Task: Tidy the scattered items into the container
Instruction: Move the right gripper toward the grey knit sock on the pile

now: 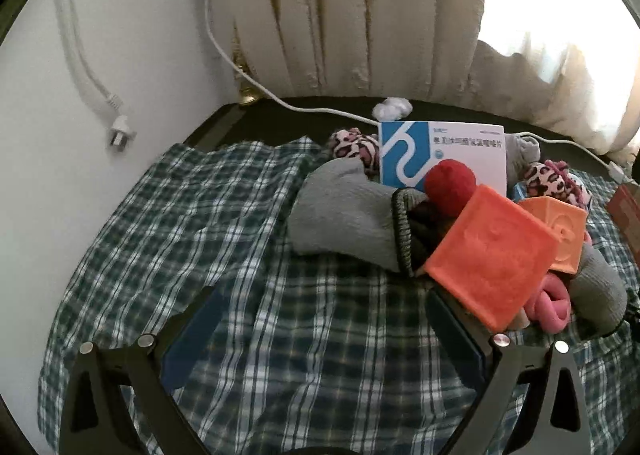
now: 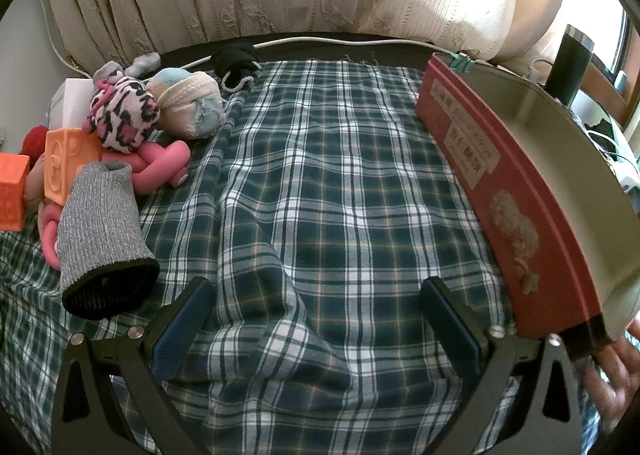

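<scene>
Both the left gripper (image 1: 320, 331) and right gripper (image 2: 316, 319) stand apart, empty. The orange block (image 1: 490, 255) lies just ahead-right of the left one, which is nearer; the red tin (image 2: 516, 223) sits well right of the block.

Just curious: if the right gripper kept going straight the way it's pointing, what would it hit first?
Probably just the plaid cloth. The right gripper is open with nothing between its jaws; the grey sock and red tin lie off to either side.

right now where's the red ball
In the left wrist view it sits right of centre in the pile, red ball against the white and blue box, just behind the orange block.
</scene>
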{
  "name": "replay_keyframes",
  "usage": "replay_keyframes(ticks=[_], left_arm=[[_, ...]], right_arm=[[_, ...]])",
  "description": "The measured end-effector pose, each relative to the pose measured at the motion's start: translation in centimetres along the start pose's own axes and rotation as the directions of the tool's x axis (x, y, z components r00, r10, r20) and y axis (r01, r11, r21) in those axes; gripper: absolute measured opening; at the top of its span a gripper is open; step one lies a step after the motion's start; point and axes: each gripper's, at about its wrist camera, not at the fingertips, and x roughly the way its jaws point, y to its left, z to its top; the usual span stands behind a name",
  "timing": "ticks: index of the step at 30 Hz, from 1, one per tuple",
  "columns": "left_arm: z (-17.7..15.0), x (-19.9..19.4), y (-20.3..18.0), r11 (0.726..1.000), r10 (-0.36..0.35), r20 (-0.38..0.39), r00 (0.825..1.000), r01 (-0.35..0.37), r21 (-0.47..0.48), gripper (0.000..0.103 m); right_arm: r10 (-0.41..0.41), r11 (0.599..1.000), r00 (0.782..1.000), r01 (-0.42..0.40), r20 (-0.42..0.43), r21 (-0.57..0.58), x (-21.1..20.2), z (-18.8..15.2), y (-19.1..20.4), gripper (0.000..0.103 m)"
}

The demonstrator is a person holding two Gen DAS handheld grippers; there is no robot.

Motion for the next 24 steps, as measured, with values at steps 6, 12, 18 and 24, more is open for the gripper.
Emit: replay_keyframes(ticks=[6, 12, 18, 24], left_arm=[[-0.8, -0.6, -1.0, 1.0, -0.023, 0.049, 0.999, 0.024, -0.002, 0.102], [-0.7, -1.2, 0.1, 1.0, -0.014, 0.028, 1.0, 0.014, 0.01, 0.102], [-1.0, -1.9, -0.1, 0.999, -0.007, 0.026, 1.0, 0.006, 0.034, 0.102], [-1.9, -2.8, -0.5, 0.999, -0.028, 0.025, 0.999, 0.027, 0.046, 0.102]], right_arm=[[-0.001, 1.0, 1.0, 0.001, 0.002, 0.0, 0.0, 0.0, 0.0, 0.103], [0.0, 1.0, 1.0, 0.0, 0.001, -0.001, 0.0, 0.0, 0.0, 0.103], [0.0, 1.0, 1.0, 0.0, 0.001, -0.001, 0.0, 0.3, -0.1, 0.103], [-0.01, 1.0, 1.0, 0.01, 0.001, 0.011, -0.3, 0.3, -0.6, 0.103]])
